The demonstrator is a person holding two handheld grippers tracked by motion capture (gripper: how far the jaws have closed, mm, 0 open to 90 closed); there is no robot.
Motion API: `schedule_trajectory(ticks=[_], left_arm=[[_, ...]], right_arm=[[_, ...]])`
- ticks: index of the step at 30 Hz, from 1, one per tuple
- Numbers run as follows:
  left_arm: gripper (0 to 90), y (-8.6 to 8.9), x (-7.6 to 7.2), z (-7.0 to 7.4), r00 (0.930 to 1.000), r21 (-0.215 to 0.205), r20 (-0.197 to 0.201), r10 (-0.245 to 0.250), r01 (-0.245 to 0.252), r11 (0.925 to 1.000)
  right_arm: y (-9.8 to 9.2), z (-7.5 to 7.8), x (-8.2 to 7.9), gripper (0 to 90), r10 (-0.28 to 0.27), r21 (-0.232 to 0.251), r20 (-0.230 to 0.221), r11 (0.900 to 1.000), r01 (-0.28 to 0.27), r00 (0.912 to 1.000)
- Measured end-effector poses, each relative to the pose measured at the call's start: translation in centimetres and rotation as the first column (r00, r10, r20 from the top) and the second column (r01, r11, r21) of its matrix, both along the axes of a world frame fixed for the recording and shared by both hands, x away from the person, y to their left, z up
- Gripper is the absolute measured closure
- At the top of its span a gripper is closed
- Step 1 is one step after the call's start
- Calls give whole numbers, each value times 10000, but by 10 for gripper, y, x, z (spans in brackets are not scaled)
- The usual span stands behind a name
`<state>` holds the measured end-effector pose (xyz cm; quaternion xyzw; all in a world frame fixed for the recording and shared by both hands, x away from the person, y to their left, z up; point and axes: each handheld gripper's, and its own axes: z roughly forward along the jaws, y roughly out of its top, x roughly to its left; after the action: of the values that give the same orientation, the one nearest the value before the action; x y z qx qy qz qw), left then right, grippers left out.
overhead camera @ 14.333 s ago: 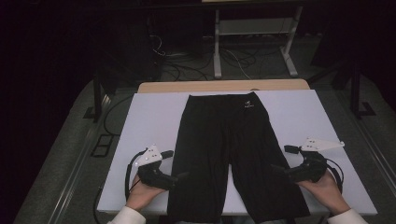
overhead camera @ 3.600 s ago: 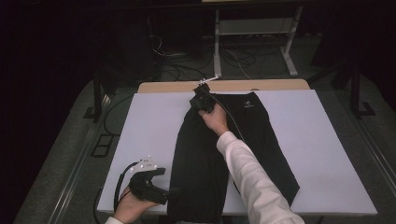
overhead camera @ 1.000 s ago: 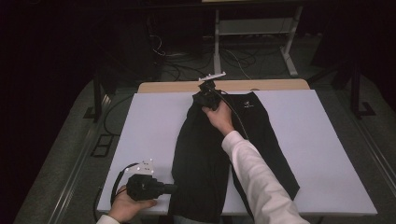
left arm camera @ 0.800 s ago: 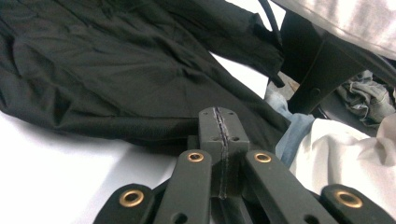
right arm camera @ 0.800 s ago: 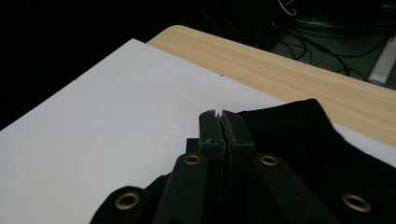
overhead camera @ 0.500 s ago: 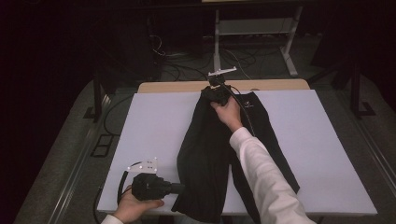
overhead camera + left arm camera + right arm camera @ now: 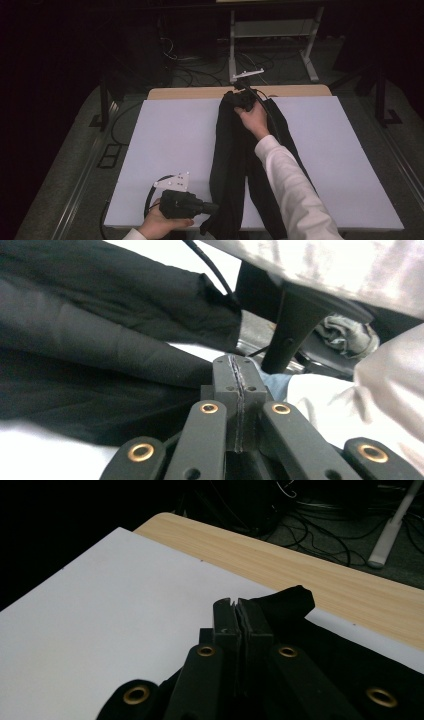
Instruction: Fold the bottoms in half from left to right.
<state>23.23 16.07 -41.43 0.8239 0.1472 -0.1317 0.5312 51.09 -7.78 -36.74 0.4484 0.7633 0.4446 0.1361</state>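
Observation:
A pair of black shorts [image 7: 235,150] lies lengthwise on the white table top [image 7: 165,135], its left half lifted and folded toward the right. My left gripper [image 7: 215,207] is at the near edge, shut on the hem; in the left gripper view the jaws [image 7: 235,365] meet tight with the black cloth [image 7: 100,350] running into them. My right gripper [image 7: 229,97] is at the far end, shut on the waistband. There a corner of the cloth [image 7: 295,600] pokes out past the closed jaws [image 7: 235,605].
A white-sleeved arm [image 7: 290,185] reaches across the shorts to the far end. A wooden strip [image 7: 190,92] borders the table's far edge. Beyond it, a white stand [image 7: 270,50] and cables lie on the dark floor. White table shows left and right of the shorts.
Both grippers have moved to the right with the shorts' left edge, folding that half further over the right half. Both jaws stay shut.

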Motion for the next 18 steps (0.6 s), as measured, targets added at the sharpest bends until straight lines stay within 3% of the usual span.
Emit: schedule_trajectory(ticks=[18], left_arm=[[893, -46, 3, 0, 9957, -68, 87, -922, 923, 9957]], right_arm=[[-33, 0, -1, 865, -311, -30, -175, 9995, 310, 9994]])
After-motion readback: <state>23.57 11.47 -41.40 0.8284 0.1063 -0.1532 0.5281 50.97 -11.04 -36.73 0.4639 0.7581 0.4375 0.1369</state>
